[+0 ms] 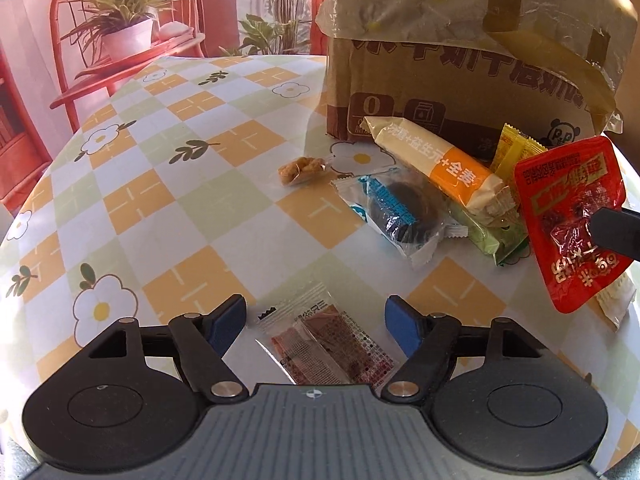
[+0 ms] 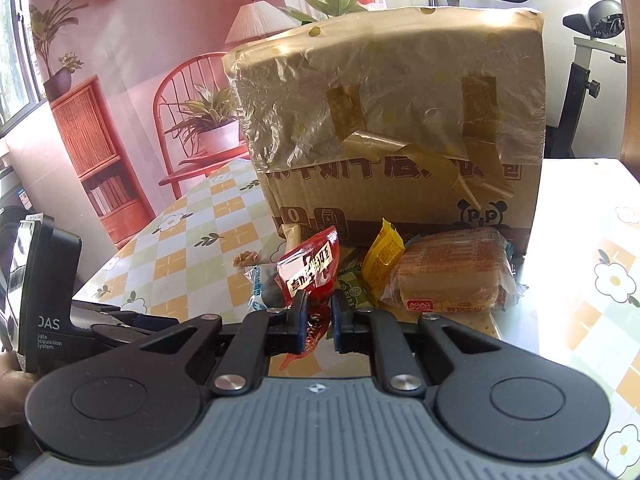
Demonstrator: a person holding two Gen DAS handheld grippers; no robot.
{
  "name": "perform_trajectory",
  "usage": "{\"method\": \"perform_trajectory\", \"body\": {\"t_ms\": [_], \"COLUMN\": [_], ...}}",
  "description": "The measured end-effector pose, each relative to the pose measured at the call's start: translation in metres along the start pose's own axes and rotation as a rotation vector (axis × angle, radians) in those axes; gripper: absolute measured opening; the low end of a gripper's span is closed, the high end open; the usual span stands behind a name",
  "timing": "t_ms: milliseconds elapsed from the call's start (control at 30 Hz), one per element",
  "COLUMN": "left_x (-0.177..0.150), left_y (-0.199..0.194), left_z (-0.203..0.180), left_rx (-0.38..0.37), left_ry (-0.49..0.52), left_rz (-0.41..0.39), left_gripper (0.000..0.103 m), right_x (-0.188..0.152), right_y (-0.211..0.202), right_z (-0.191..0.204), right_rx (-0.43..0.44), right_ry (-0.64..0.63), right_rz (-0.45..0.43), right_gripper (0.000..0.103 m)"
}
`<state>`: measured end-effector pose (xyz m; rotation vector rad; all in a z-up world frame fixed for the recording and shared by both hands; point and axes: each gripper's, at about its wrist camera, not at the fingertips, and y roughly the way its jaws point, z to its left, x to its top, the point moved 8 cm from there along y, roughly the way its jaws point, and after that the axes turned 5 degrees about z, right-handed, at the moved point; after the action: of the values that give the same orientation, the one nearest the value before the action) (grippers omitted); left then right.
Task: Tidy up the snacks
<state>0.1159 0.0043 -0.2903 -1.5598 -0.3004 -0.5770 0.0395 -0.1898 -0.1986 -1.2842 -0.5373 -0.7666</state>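
in the left wrist view our left claw (image 1: 316,322) stands open over a small clear packet (image 1: 326,346) lying flat on the bench (image 1: 168,184), its pads clear of it. a packet this thin and slick could slide out from under the tips as they close. the snack pile (image 1: 432,200) sits against the cardboard box (image 1: 460,80).

in the right wrist view our right claw (image 2: 320,316) is clamped on the red sachet (image 2: 310,272), held above the pile. we judge the pinch sits near one crumpled edge, so the sachet may twist free or snag the yellow packet (image 2: 384,262) just beside it.
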Motion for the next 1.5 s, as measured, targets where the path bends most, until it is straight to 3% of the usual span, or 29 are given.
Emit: {"method": "perform_trajectory", "body": {"t_ms": [100,133,167,233,333,433,500,533,567,633,733,867,1067,1233,1300,1500], "left_x": [0.001,0.000,0.001,0.002,0.010,0.022,0.026,0.026,0.024,0.013,-0.009,-0.026,-0.014,0.000,0.002,-0.004], "left_y": [-0.001,-0.003,-0.006,-0.006,-0.008,-0.011,-0.015,-0.018,-0.023,-0.031,-0.032,-0.020,-0.012,-0.004,-0.003,-0.019], "left_z": [0.003,0.002,0.000,-0.004,-0.003,-0.001,0.008,0.012,0.017,0.022,0.021,0.014,-0.006,-0.019,-0.023,-0.012], "left_rx": [-0.002,-0.005,-0.013,-0.052,-0.129,-0.161,-0.147,-0.138,-0.144,-0.170,-0.193,-0.182,-0.135,-0.097,-0.117,-0.120], "left_ry": [0.003,0.013,0.025,0.026,0.019,0.019,-0.041,-0.081,-0.130,-0.202,-0.230,-0.253,-0.157,-0.009,0.046,0.079], "left_rz": [-0.021,-0.037,-0.045,-0.031,-0.062,-0.071,-0.033,-0.003,0.039,0.092,0.194,0.266,0.168,0.069,0.037,0.022], "left_gripper": [0.075,0.059,0.032,0.010,0.009,0.010,0.014,0.027,0.049,0.067,0.067,0.067,0.069,0.061,0.059,0.061], "right_x": [0.000,0.000,0.001,0.001,0.002,0.004,0.004,0.005,0.005,0.006,0.008,0.009,0.008,0.010,0.010,0.011], "right_y": [0.000,0.000,0.000,-0.001,-0.002,-0.003,-0.003,-0.004,-0.005,-0.006,-0.005,-0.004,-0.006,-0.007,-0.008,-0.010], "right_z": [-0.002,-0.002,-0.002,-0.002,-0.002,-0.003,-0.004,-0.004,-0.005,-0.006,-0.008,-0.009,-0.009,-0.011,-0.012,-0.017], "right_rx": [-0.003,-0.003,-0.002,-0.003,-0.004,-0.005,-0.006,-0.007,-0.008,-0.008,-0.008,-0.002,-0.001,-0.007,-0.009,-0.010], "right_ry": [0.005,0.006,0.006,0.005,0.005,0.003,0.004,0.004,0.005,0.011,0.016,0.022,0.018,0.023,0.023,0.033], "right_rz": [-0.001,-0.001,-0.002,-0.005,-0.009,-0.013,-0.014,-0.017,-0.021,-0.026,-0.031,-0.032,-0.034,-0.038,-0.039,-0.046], "right_gripper": [0.013,0.013,0.013,0.013,0.013,0.013,0.013,0.013,0.013,0.013,0.013,0.013,0.013,0.013,0.013,0.013]}}
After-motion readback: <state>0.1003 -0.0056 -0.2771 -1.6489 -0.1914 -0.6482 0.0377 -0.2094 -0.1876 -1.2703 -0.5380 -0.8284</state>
